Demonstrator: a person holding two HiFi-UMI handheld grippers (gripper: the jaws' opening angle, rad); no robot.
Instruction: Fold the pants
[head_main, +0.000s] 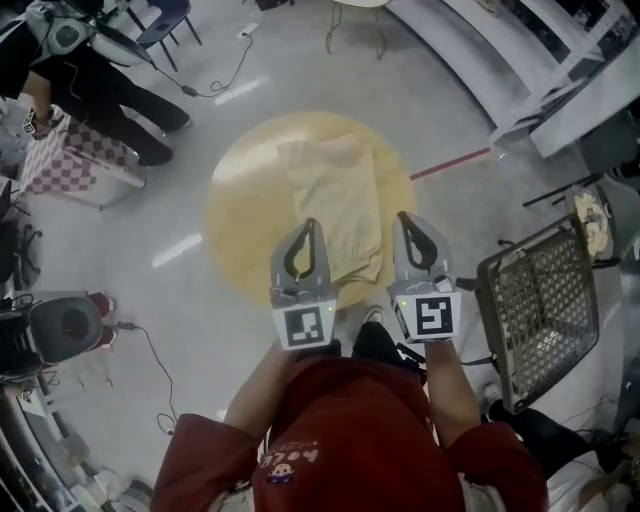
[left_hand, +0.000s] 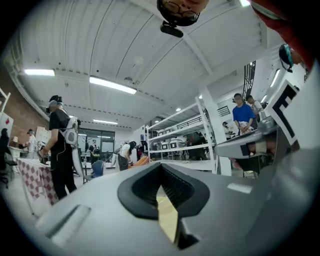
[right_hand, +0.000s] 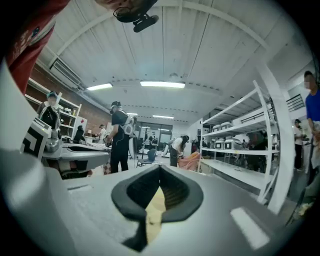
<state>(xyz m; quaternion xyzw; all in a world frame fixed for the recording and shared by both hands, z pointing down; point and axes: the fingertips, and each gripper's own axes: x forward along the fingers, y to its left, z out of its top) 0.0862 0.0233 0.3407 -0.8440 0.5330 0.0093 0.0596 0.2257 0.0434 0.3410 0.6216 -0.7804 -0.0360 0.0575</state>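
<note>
- The pants (head_main: 335, 205) are lying on the round table (head_main: 235, 195) as a long, thin stack w/ the edges lined up.
- They're looking folded at least once already. Prob. one more fold across is left, or the job is about done.
- The left gripper (head_main: 311, 228) is hanging over the table's near side. Its jaws are pressing together and holding nothing.
- The right gripper (head_main: 405, 220) is hanging beside it, also w/ its jaws together and empty.

pants (head_main: 335, 205): plain pale tan
bench (head_main: 235, 215): light yellow wood
left tongs (head_main: 311, 230): grey, black-and-white square marker
right tongs (head_main: 404, 222): grey, black-and-white square marker
floor (head_main: 300, 70): pale grey, one red stripe
cloth (head_main: 60, 160): pink-and-white check
sleeves (head_main: 200, 450): dark red
</note>
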